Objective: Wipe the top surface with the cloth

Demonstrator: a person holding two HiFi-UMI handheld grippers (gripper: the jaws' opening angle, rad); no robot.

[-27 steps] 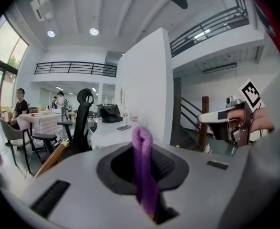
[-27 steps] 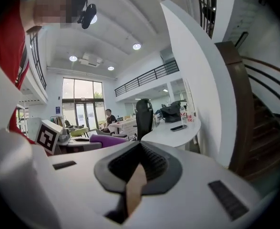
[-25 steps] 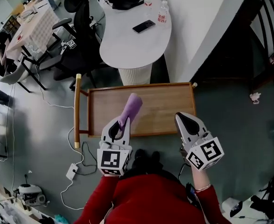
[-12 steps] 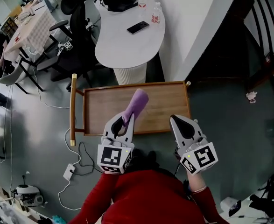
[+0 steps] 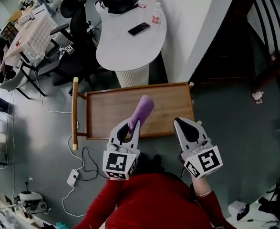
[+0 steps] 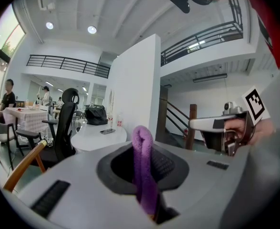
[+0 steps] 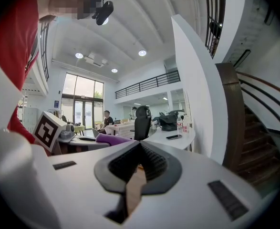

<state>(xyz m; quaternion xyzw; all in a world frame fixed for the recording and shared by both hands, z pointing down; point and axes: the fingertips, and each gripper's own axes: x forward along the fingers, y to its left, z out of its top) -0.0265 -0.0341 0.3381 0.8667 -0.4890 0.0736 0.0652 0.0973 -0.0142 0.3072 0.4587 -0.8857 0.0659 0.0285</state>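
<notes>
The top surface is a wooden cart top (image 5: pixel 168 104) with a raised rim, right in front of me in the head view. A purple cloth (image 5: pixel 142 110) sticks out forward from my left gripper (image 5: pixel 132 124), which is shut on it and held over the top's near middle. In the left gripper view the cloth (image 6: pixel 143 163) stands up between the jaws. My right gripper (image 5: pixel 182 123) hovers at the cart's near right edge, shut, holding nothing. In the right gripper view (image 7: pixel 136 171) only a thin slit shows between its jaws.
A white rounded table (image 5: pixel 125 42) with a phone (image 5: pixel 139 28), bottles and a black bag stands beyond the cart. Office chairs (image 5: pixel 75 37) are at the far left, a white wall (image 5: pixel 202 27) and stairs at the right. A power strip (image 5: pixel 73 177) and cables lie on the floor at the left.
The left gripper with the cloth has drifted a little to the right over the cart top. The right gripper has barely moved.
</notes>
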